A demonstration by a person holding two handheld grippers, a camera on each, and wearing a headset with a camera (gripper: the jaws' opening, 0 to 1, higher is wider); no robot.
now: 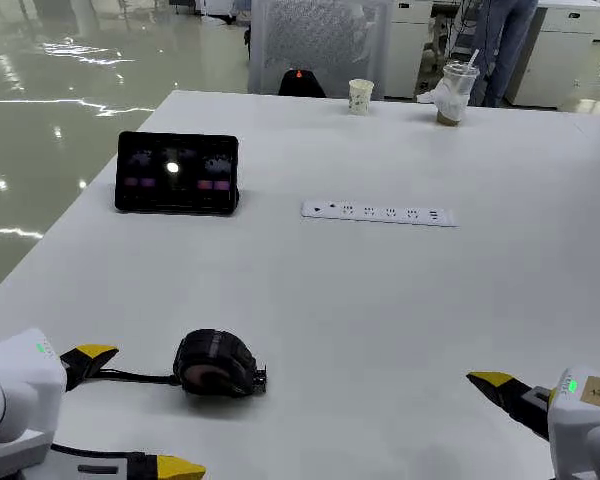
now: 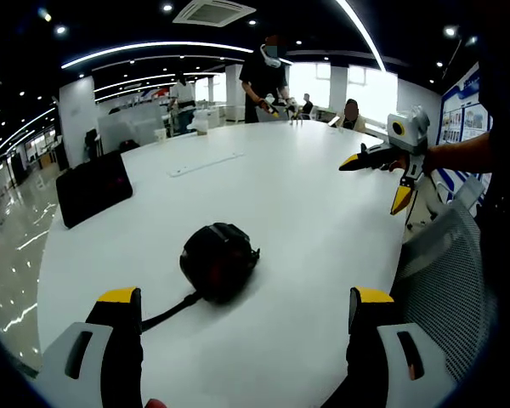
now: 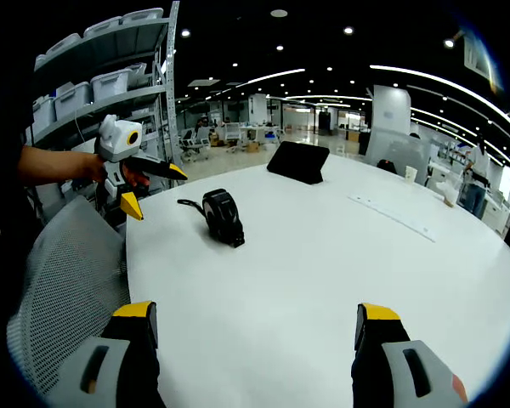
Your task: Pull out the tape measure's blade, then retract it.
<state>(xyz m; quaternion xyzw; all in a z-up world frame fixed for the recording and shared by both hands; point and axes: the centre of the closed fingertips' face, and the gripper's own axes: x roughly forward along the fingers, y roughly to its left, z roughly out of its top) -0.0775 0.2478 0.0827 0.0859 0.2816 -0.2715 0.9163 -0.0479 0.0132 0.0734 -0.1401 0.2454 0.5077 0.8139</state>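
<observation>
Left gripper (image 2: 244,296), jaws spread and empty, sits just short of the tape measure (image 2: 219,259). Right gripper (image 3: 255,310), likewise released, waits well to its side. Case probably rigid and smooth: clamp its body, pinch the blade hook (image 1: 262,377). Tablet (image 1: 177,172) beyond.

**Head view:** taken from above the near edge of the white worktop (image 1: 380,300), facing forward and down. The round black tape measure (image 1: 218,363) lies close below, the black tablet screen (image 1: 177,172) beyond it.

**Left gripper view:** set low, close to the tape measure, facing across it toward the right gripper (image 2: 372,183).

**Right gripper view:** set low, farther from the tape measure, facing it with the left gripper (image 3: 157,191) beyond.

All three views share the tape measure, tablet screen and long white power strip (image 1: 378,212).
</observation>
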